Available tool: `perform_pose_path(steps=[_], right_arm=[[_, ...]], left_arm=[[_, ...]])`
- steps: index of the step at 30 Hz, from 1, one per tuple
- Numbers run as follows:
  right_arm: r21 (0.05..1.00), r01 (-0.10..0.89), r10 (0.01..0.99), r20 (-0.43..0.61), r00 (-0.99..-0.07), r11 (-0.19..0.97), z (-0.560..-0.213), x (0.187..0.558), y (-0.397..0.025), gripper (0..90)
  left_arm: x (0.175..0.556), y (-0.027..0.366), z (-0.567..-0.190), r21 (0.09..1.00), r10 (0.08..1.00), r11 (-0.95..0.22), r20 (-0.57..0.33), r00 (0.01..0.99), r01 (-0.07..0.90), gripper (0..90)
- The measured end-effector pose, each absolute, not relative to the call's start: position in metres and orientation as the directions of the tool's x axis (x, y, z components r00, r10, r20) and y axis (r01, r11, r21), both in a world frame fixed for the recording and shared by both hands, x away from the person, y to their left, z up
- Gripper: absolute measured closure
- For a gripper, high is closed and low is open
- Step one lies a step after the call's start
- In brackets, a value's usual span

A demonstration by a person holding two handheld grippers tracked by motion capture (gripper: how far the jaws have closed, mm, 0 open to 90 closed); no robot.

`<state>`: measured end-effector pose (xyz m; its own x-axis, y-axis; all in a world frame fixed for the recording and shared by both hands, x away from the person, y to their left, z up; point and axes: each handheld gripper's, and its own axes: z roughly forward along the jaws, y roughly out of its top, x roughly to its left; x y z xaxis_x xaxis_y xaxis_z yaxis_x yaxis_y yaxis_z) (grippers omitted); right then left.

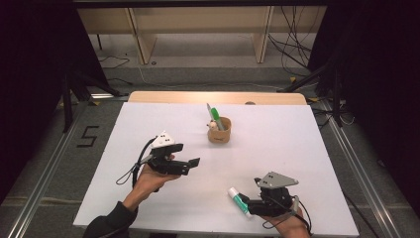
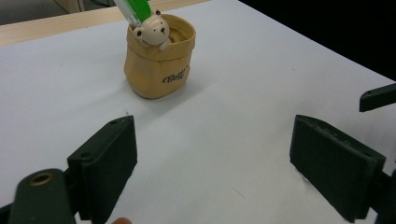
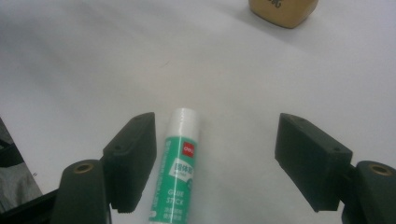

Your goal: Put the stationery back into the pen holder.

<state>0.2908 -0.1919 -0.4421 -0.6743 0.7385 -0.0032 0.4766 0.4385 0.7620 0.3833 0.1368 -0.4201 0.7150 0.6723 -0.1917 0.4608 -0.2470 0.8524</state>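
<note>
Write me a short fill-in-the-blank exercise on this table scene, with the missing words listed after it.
1. The glue stick lies between the open jaws of the ____ gripper.
2. The green marker stands in the tan ____ with the little bear at its rim.
3. The left gripper has its jaws ____ and holds nothing.

Missing words: right; pouch; open

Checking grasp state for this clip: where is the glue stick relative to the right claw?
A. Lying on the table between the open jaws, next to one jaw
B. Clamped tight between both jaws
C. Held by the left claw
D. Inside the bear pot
A: the right gripper view shows the glue stick lying flat on the table beside one jaw of the open right claw, well apart from the other jaw.
</note>
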Motion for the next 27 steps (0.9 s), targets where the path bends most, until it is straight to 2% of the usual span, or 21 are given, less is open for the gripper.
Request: perform_pose_path(steps=[3, 8, 15, 27], right_arm=[[0.751, 0.491, 0.741, 0.005, -0.672, 0.44, -0.442, 0.291, -0.191, 30.3], [0.727, 0.512, 0.731, 0.021, -0.683, 0.457, -0.442, 0.292, -0.186, 30.6], [0.71, 0.527, 0.733, 0.023, -0.68, 0.467, -0.439, 0.29, -0.178, 33.0], [0.621, 0.608, 0.734, 0.075, -0.675, 0.495, -0.441, 0.3, -0.165, 37.3]], left_arm=[[0.378, 0.141, -0.421, 0.858, 0.657, -0.234, -0.207, 0.724, 0.457, 14.4], [0.363, 0.148, -0.425, 0.871, 0.651, -0.256, -0.165, 0.741, 0.419, 14.3], [0.352, 0.156, -0.432, 0.873, 0.646, -0.253, -0.167, 0.745, 0.416, 14.3], [0.335, 0.172, -0.441, 0.887, 0.654, -0.21, -0.186, 0.734, 0.412, 14.3]])
